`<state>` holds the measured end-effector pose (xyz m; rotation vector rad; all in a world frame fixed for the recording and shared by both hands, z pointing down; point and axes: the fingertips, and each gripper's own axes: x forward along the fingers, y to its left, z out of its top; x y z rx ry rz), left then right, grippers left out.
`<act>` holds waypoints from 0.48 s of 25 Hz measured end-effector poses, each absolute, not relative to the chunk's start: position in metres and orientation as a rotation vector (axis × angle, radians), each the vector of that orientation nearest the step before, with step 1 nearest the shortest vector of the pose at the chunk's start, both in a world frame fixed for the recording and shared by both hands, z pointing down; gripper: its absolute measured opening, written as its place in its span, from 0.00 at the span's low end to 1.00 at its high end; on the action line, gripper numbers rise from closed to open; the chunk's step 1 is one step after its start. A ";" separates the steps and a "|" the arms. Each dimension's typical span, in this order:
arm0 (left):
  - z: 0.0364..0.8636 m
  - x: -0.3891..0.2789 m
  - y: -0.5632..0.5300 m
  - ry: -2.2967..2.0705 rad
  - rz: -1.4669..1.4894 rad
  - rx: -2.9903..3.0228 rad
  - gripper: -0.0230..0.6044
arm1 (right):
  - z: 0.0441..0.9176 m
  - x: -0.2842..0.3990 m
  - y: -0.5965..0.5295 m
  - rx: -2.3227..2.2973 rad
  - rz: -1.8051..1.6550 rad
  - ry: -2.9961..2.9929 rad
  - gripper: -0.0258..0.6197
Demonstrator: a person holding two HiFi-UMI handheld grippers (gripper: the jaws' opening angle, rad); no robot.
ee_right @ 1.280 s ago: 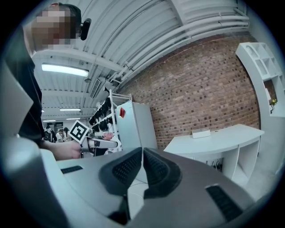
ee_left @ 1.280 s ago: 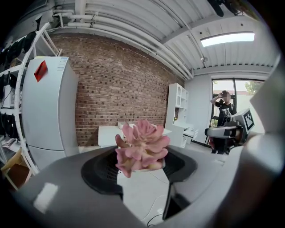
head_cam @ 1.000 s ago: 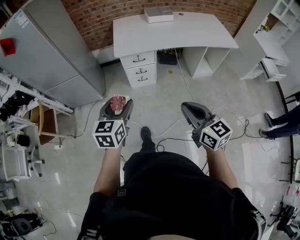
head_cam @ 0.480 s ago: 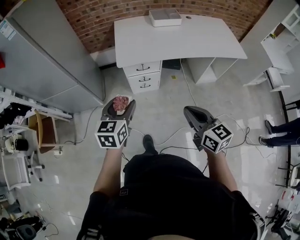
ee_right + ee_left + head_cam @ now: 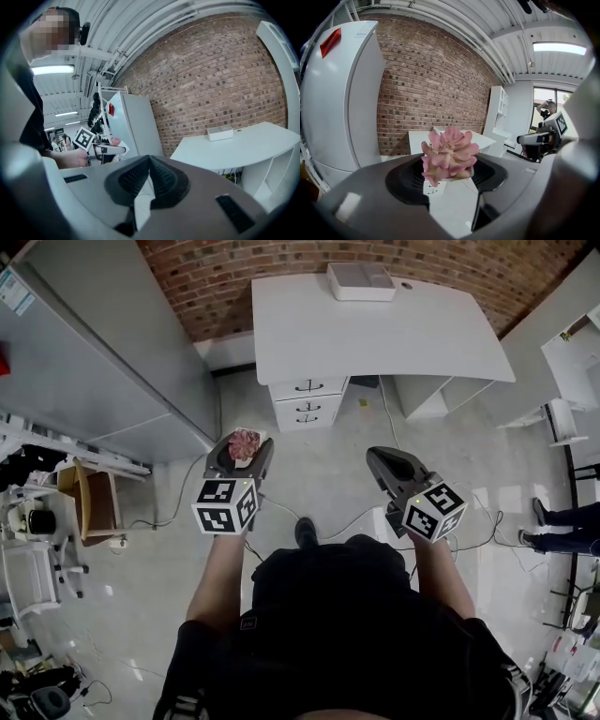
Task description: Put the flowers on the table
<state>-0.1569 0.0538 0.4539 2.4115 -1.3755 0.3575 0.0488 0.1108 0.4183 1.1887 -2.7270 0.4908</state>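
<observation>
A grey cabinet (image 5: 103,352) fills the upper left of the head view. The white desk (image 5: 375,329) stands at upper centre against brick. Below it, over the floor, the left tool (image 5: 242,452) grips the pink flowers (image 5: 245,441) — well apart from the desk. At right of centre the right tool (image 5: 389,463) is closed — nothing between its jaws.

A white curved desk (image 5: 375,329) stands at twelve o'clock against the red brick wall (image 5: 234,277), a flat white box (image 5: 361,281) on its far edge. A tall grey cabinet (image 5: 103,352) stands at ten o'clock, the pink flower (image 5: 245,441) in the left gripper (image 5: 246,452) at eleven.
</observation>
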 end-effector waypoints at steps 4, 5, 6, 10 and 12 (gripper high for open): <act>0.458 -0.171 0.045 -1.402 0.337 2.381 0.46 | 0.425 0.033 0.105 1.125 0.503 -2.720 0.05; 0.459 -0.173 0.044 -1.405 0.333 2.374 0.46 | 0.426 0.033 0.102 1.115 0.503 -2.715 0.05; 0.460 -0.174 0.041 -1.406 0.333 2.369 0.46 | 0.426 0.033 0.098 1.112 0.504 -2.713 0.05; 0.466 -0.173 0.033 -1.414 0.340 2.353 0.46 | 0.427 0.036 0.081 1.104 0.517 -2.727 0.05; 0.467 -0.172 0.026 -1.428 0.342 2.342 0.46 | 0.431 0.036 0.070 1.080 0.526 -2.737 0.05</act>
